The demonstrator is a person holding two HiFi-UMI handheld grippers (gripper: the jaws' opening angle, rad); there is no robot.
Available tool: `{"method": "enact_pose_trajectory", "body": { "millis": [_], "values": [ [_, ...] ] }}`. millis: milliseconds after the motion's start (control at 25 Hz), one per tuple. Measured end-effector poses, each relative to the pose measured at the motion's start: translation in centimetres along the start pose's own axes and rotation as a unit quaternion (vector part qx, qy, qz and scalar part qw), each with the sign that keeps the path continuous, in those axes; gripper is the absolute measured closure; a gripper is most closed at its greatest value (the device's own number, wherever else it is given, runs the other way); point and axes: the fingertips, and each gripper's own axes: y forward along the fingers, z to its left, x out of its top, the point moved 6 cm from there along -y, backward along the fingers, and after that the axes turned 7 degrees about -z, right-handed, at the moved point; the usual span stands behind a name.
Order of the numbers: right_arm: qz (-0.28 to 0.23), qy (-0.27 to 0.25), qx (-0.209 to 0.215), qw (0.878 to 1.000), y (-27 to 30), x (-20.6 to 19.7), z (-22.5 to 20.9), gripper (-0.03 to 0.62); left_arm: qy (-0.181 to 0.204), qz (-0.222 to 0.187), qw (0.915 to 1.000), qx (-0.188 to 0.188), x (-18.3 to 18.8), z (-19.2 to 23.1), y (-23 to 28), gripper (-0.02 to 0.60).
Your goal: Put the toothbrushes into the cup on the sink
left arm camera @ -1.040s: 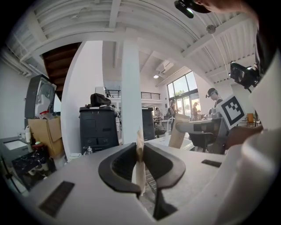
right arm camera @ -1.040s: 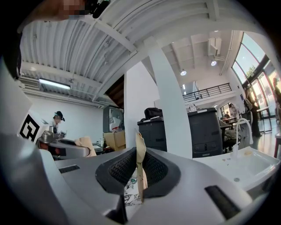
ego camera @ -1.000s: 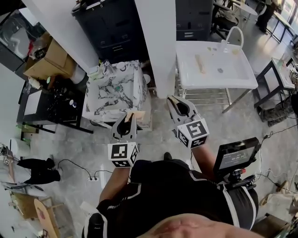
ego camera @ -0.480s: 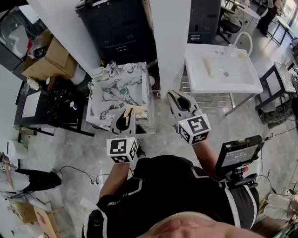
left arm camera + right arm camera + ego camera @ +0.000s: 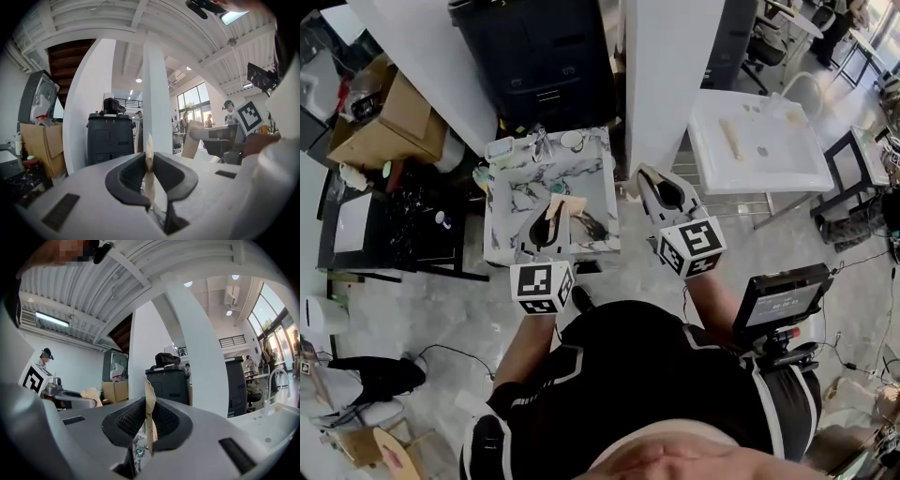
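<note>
Now that the sink (image 5: 514,202) has come up close at L gripper (image 5: 553,202), left of R gripper (image 5: 647,180), each w/ jaws pinching a toothbrush (image 5: 149,157), approach appears done, drop-off pending.

- The left gripper (image 5: 149,159) clamps a pale strip (image 5: 148,143) that is seen edge-on. Its lower end is hidden behind the jaws, and what it is cannot be told.
- The right gripper (image 5: 149,401) clamps a tan strip (image 5: 149,389), also edge-on. It cannot be made out in the head view.
- The gripper bodies hide the marble sink top (image 5: 595,178) in both gripper views, apart from a sliver through the right jaws' gap.
- The small white things (image 5: 500,148) at the sink top's far edge are too small to tell a cup among them.
- The print on the monitor (image 5: 778,305) is too small to read.
- A person (image 5: 366,375) is partly cut off at the head view's left edge.
</note>
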Motion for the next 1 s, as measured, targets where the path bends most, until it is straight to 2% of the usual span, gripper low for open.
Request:
{"method": "enact_pose_trajectory", "body": {
  "millis": [560,1000],
  "values": [
    [0.024,-0.008,-0.028,0.999,9.9,-3.5,4.1,0.545,-0.005,-0.003,0.9993,-0.036,-2.1,10.6,4.0,0.528],
    [0.018,-0.017,-0.053,0.998,13.1,-1.8,3.9,0.545,-0.008,-0.024,0.9975,-0.065,-0.7,12.7,7.2,0.528]
  ]
}}
